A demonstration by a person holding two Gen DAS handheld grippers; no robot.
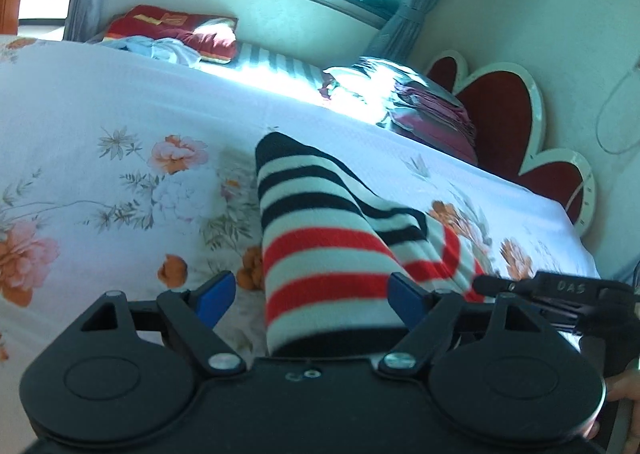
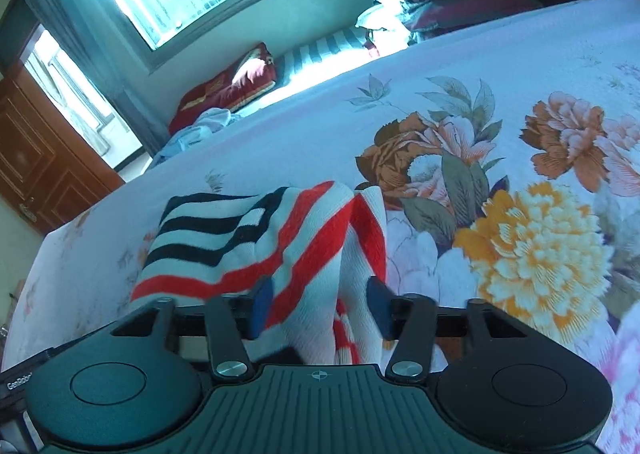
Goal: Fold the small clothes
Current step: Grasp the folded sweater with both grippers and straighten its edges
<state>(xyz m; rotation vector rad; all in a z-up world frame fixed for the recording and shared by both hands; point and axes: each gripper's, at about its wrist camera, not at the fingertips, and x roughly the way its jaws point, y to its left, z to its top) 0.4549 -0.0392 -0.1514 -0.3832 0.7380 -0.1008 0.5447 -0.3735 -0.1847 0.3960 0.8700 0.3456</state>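
bed (image 2: 320, 126): floral sheet | on it: striped garment (image 2: 256, 242), red pillow (image 2: 228, 88), folded clothes (image 2: 452, 2)

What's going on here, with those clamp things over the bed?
A person is folding a small striped garment on a flowered bedsheet, using a hand-held gripper in each hand. The left gripper stands wide open with the cloth lying between its fingers, not pinched. The right gripper is partly open over a bunched edge of the same garment; its pads do not seem to press on it. The garment lies loosely folded. A pile of folded clothes sits near the headboard.
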